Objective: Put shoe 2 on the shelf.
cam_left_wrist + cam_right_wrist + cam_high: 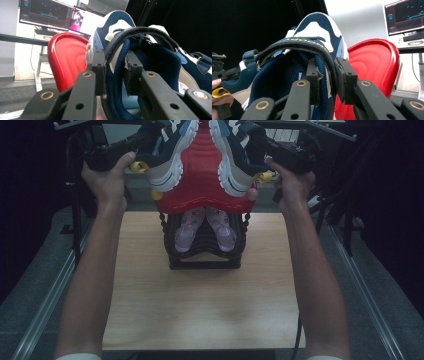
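High view: you've got both grippers up at the far end of the table (200, 315). Your left gripper (137, 150) is on the left sneaker (167, 160), your right gripper (262, 150) on the right sneaker (232, 160). Both navy-and-white shoes sit soles toward the camera on a red tray (202, 180), which is above a black stacked rack (205, 255) holding a pair of small pink sandals (205, 227). Your left hand (107, 177) and right hand (292, 180) grip the handles; the fingertips of the right one touch the tray's edge. (Jaw tips are hard to read from here, dark on dark.)

Left gripper view: your left gripper (113, 72) has its jaws clenched on the sneaker's collar, one pad outside the heel wall, the other inside the shoe opening. The dark strap (140, 33) arches over the jaws. The red tray (66, 60) stands just beside the shoe on the left, monitors (47, 13) behind.

Right gripper view: the same grip mirrored. Your right gripper (328, 77) pinches the right sneaker (317, 37) at the collar, one pad inside the opening, one outside, touching the fabric both sides. A strap with yellow lettering (302, 43) crosses just above the pads. The red tray (372, 65) lies right behind the outer jaw. The other sneaker (244, 75) shows farther off at left, with your other hand (219, 97) beside it.
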Demonstrator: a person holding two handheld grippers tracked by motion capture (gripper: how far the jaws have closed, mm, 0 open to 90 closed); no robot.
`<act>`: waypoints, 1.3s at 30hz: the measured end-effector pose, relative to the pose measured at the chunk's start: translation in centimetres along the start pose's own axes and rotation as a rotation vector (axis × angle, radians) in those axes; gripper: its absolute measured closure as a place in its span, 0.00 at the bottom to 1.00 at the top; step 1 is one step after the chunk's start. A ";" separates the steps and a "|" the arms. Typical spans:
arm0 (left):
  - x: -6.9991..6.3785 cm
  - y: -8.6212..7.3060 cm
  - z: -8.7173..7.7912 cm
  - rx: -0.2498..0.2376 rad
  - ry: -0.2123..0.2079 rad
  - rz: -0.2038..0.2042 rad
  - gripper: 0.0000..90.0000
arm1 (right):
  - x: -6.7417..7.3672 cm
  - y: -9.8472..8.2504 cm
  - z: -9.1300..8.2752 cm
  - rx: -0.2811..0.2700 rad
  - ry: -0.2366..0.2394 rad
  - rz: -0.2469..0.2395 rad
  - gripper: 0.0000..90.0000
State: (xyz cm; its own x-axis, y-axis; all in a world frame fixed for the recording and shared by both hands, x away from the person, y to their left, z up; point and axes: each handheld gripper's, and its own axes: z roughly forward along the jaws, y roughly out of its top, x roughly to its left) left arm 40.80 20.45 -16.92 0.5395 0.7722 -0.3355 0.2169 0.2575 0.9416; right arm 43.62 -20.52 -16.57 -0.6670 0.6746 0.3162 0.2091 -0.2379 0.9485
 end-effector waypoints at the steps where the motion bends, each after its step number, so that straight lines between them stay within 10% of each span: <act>1: -0.1 -0.1 0.2 0.000 0.001 0.000 0.83 | 0.1 0.0 0.2 0.006 -0.003 -0.003 0.82; 39: -1.4 -3.3 3.7 0.021 0.155 0.127 0.82 | 0.9 -2.4 3.7 0.106 -0.226 -0.187 0.81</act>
State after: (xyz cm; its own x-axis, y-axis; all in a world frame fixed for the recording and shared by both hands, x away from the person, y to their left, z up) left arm 42.33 16.36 -19.62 0.4325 0.8784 -0.2036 0.1727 0.1410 0.9748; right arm 45.18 -16.74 -18.47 -0.5277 0.8408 0.1210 0.1794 -0.0290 0.9833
